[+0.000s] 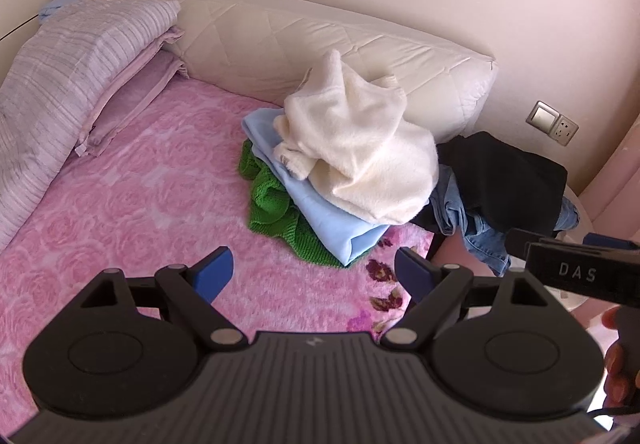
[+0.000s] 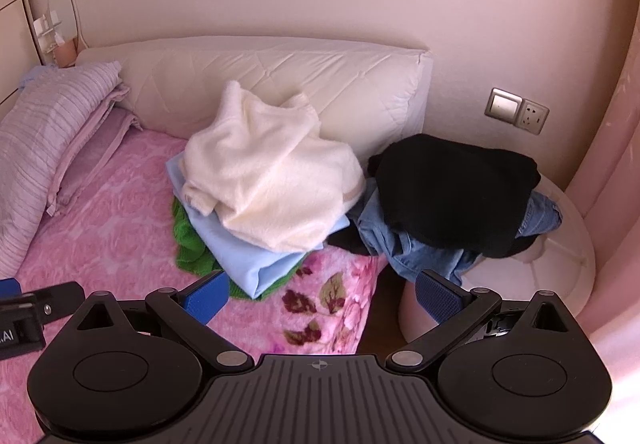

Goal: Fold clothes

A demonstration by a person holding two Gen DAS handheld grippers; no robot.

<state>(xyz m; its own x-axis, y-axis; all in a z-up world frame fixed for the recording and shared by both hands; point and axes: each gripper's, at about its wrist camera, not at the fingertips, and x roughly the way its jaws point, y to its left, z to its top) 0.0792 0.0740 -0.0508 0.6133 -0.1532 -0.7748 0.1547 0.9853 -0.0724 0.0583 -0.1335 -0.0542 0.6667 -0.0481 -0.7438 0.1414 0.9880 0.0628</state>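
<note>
A cream fleece garment (image 1: pixel 352 147) lies crumpled on top of a folded light blue garment (image 1: pixel 332 224) and a green knit (image 1: pixel 276 211) on the pink bed. It also shows in the right wrist view (image 2: pixel 268 171), above the blue garment (image 2: pixel 256 260) and the green knit (image 2: pixel 188 240). A black garment (image 2: pixel 452 191) and blue jeans (image 2: pixel 404 248) are heaped on a white stool beside the bed. My left gripper (image 1: pixel 312 276) is open and empty, short of the pile. My right gripper (image 2: pixel 320 296) is open and empty over the bed's corner.
A pink rose-patterned blanket (image 1: pixel 132 211) covers the bed. Striped purple bedding (image 1: pixel 60 83) and a pillow lie at the left. A cream padded headboard (image 1: pixel 304 39) stands behind the pile. A wall switch and socket (image 2: pixel 516 109) are at the right. The white stool (image 2: pixel 560 276) stands by the bed.
</note>
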